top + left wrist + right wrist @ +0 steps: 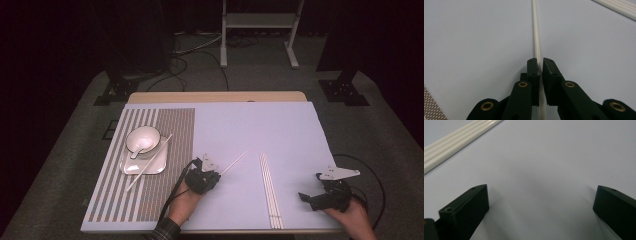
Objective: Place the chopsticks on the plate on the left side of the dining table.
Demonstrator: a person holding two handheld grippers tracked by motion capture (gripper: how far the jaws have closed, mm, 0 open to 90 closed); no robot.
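Near the bottom middle of the high view, we see the left gripper point(218, 174) with its fingers clamped on one white chopstick point(536, 40) lying on the desk point(280, 130). The right gripper point(541, 202) at lower right has fingers wide apart, holding nothing.

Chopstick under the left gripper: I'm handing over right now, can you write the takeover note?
Left gripper: fingers shut on the single chopstick, which lies on the blue table cover.
Right gripper: open, holding nothing, near the chopstick bundle.
Done: one chopstick lies across the square plate, beside the bowl with its spoon, on the striped mat.
Left: likely lift the gripped chopstick and set it beside that one.
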